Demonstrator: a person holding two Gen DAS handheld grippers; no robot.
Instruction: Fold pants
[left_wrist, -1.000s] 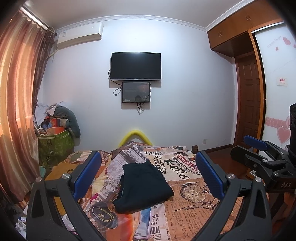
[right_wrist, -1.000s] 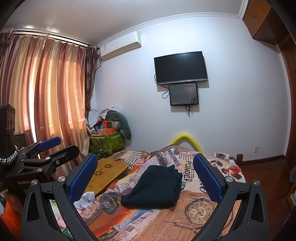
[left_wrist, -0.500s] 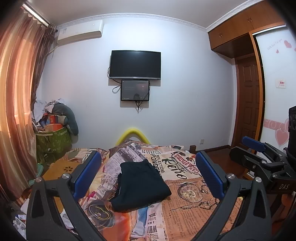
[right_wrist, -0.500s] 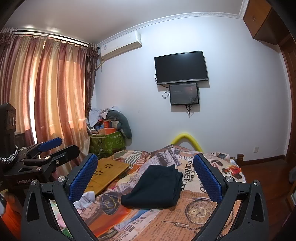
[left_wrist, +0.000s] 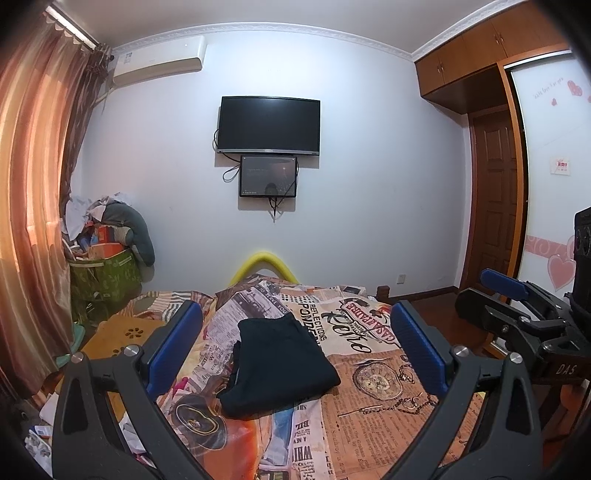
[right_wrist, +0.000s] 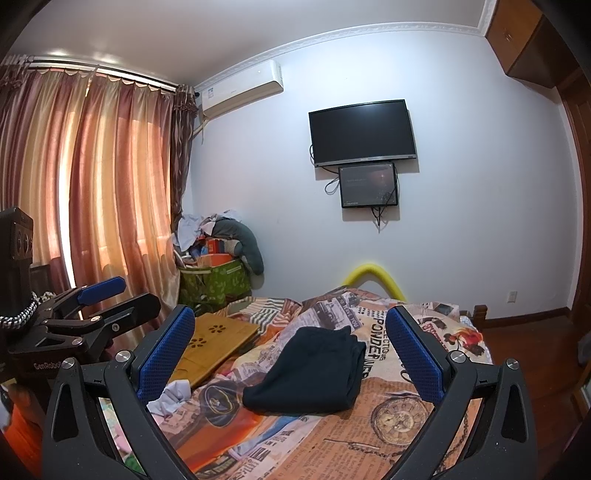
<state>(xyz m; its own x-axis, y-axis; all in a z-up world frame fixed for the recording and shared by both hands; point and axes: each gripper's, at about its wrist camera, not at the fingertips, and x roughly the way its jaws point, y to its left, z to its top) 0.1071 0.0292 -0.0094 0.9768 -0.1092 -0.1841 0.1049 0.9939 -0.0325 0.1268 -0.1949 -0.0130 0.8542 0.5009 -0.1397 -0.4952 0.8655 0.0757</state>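
Observation:
Dark navy pants (left_wrist: 279, 363) lie folded into a compact rectangle on the bed's newspaper-print cover (left_wrist: 373, 424). They also show in the right wrist view (right_wrist: 314, 371). My left gripper (left_wrist: 293, 345) is open and empty, held above the bed on the near side of the pants. My right gripper (right_wrist: 291, 350) is open and empty too, held back from the pants. The right gripper appears at the right edge of the left wrist view (left_wrist: 517, 306). The left gripper appears at the left edge of the right wrist view (right_wrist: 92, 306).
A wooden lap tray (right_wrist: 214, 341) and a crumpled white cloth (right_wrist: 170, 397) lie on the bed left of the pants. A green basket piled with clothes (right_wrist: 216, 275) stands by the curtains (right_wrist: 110, 192). A TV (left_wrist: 267, 125) hangs on the far wall. A door (left_wrist: 495, 199) is at the right.
The left wrist camera has tilted slightly upward, so the pants sit a little lower and nearer the centre of its view. The pants and the right gripper have not moved.

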